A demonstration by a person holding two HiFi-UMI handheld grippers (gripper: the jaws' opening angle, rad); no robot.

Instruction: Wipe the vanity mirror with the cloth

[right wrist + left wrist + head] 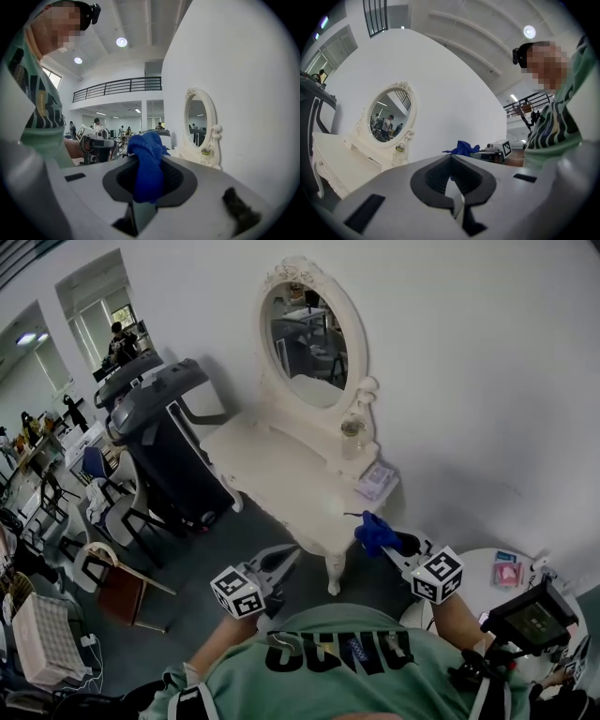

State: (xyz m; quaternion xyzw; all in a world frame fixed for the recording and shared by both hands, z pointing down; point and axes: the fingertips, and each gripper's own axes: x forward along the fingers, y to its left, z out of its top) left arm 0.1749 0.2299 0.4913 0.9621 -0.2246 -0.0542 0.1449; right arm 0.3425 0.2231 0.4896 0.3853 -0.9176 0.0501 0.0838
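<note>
The right tongs (148, 161) were clamped on a blue cloth (147, 174), which bunched up above the jaws. In the head view these tongs (386, 542) sat right of centre, pointing up-frame, with the cloth (374, 532) just off the front right corner of the white tabletop (272, 479). The left tongs (450, 165) were closed with nothing between them, held low at the lower middle of the frame (284, 562), short of the tabletop. The oval vanity mirror (304, 334) stood at the back of the tabletop, well apart from the cloth. A small clear jar (353, 433) stood at the mirror's base, its contents unclear.
</note>
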